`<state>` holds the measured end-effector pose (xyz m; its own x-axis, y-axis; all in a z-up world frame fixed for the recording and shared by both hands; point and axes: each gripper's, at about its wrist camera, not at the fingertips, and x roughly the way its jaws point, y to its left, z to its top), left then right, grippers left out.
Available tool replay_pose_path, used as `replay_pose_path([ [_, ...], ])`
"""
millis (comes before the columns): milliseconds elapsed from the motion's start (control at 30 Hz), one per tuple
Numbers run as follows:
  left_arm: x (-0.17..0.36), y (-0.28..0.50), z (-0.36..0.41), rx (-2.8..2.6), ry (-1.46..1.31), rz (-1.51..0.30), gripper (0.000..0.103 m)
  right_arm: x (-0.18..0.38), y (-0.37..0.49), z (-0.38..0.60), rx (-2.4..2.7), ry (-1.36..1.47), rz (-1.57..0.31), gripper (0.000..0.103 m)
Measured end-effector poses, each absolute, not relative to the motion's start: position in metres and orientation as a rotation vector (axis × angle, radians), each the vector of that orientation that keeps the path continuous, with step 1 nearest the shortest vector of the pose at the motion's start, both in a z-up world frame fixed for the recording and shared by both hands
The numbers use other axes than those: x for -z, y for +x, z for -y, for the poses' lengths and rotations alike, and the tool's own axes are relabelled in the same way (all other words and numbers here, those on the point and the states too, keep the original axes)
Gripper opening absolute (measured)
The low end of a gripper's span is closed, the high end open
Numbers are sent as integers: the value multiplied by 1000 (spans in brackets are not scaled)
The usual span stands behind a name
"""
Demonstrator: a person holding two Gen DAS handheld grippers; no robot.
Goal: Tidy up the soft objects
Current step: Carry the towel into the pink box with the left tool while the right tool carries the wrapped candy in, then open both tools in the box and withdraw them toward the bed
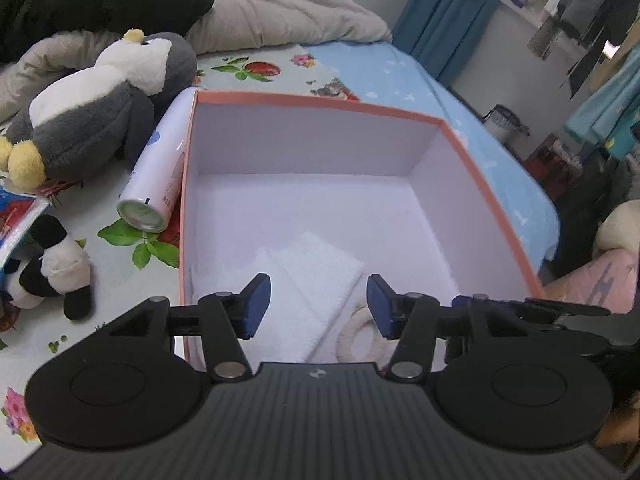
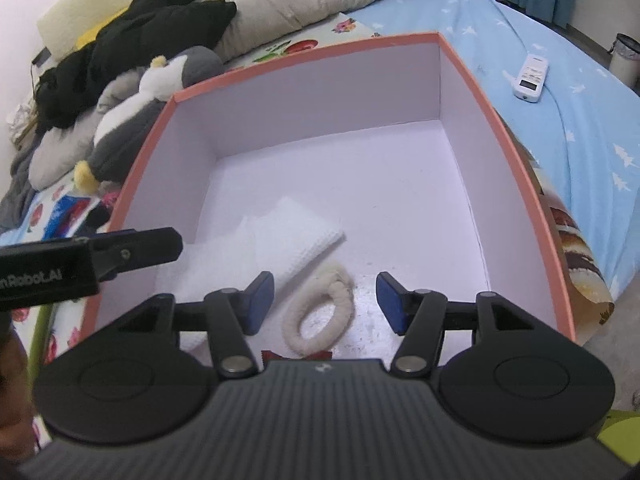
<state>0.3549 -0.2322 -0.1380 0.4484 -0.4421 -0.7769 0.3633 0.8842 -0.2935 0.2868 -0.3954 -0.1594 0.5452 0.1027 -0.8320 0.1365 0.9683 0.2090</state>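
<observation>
Two hand-held grippers, left and right, tilted down over box, jaws apart, empty.

A bed with a light blue sheet is carrying everything. A mat with printed fruit and flowers is lying over part of it. 1 open box with a salmon rim is sitting on the mat. Just beside the box a white spray can is lying on its side. Near it a grey penguin plush and a small panda plush are lying. A white remote is resting on the sheet, apart from the box. A grey duvet and black clothing are lying at the far end.
</observation>
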Motion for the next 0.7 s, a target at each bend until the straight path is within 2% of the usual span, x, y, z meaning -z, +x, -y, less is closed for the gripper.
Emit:
replay_pose_path([
  [700,33,229,174,498,-114,-763,59,70,205,365,-26,269,-794,59],
])
